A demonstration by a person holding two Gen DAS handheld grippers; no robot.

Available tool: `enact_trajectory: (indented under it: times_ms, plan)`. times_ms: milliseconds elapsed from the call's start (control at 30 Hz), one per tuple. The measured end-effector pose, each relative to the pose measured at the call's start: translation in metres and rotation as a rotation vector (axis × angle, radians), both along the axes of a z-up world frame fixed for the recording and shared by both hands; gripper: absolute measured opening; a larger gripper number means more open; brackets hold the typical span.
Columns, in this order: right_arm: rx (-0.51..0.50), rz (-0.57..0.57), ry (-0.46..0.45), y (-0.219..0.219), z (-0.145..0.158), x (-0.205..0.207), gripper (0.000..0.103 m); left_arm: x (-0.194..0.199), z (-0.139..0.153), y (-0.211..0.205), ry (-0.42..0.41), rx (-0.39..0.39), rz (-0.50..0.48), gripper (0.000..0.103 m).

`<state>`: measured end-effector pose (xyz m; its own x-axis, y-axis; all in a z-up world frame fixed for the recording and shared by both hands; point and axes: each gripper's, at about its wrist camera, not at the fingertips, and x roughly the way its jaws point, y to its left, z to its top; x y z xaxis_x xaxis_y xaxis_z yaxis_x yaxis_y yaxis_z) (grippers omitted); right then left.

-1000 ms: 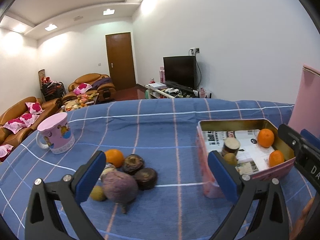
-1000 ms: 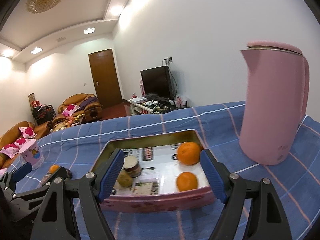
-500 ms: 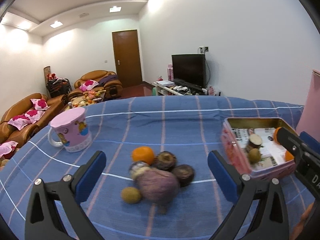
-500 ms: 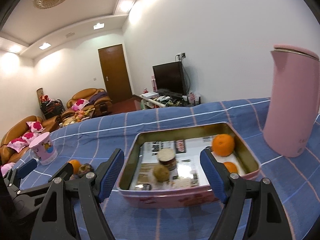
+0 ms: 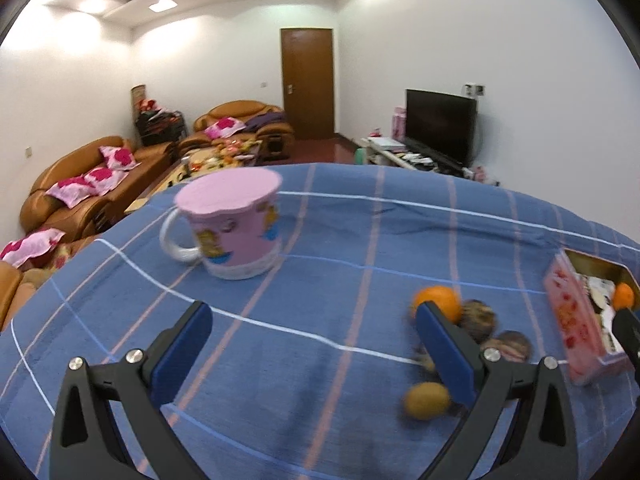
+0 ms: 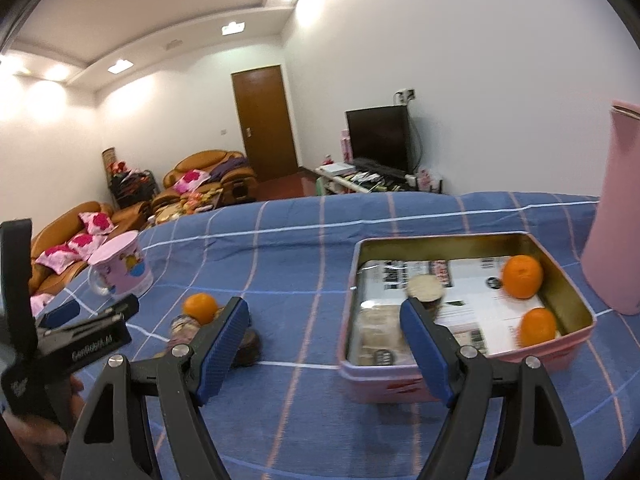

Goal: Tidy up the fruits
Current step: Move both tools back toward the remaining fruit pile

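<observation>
Right wrist view alone shows the tin's [image 6: 568, 294] interior: two oranges [image 6: 522, 276]. Left view alone shows a yellow fruit [image 5: 426, 400] on the bench [image 5: 320, 288]. Both tongs, left [image 5: 316, 354] and right [image 6: 324, 344], stand apart, empty, angled downward.

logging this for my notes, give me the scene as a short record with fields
surface: blue checked tablecloth
container: pink rectangular tin, paper-lined
in tin: two oranges, a round brown fruit
loose pile: orange, dark brown fruits, yellow-green fruit
also there: pink lidded mug, tall pink kettle
left gripper: jaws open, empty
right gripper: jaws open, empty
</observation>
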<state>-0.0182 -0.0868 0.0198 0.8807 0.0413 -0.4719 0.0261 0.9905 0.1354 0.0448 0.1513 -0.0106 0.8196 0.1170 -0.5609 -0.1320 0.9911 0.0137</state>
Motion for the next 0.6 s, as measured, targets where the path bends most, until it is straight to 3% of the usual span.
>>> enact_trajectory:
  times_ms: [267,600]
  plan:
    - [0.02,0.127,0.081,0.034,-0.009,0.017,0.079,0.013,-0.004,0.032,0.035,0.026,0.061,0.103]
    - [0.042,0.254,0.227,0.077,-0.029,0.043,0.079,0.013,-0.008,0.026,0.066,0.087,0.033,0.103]
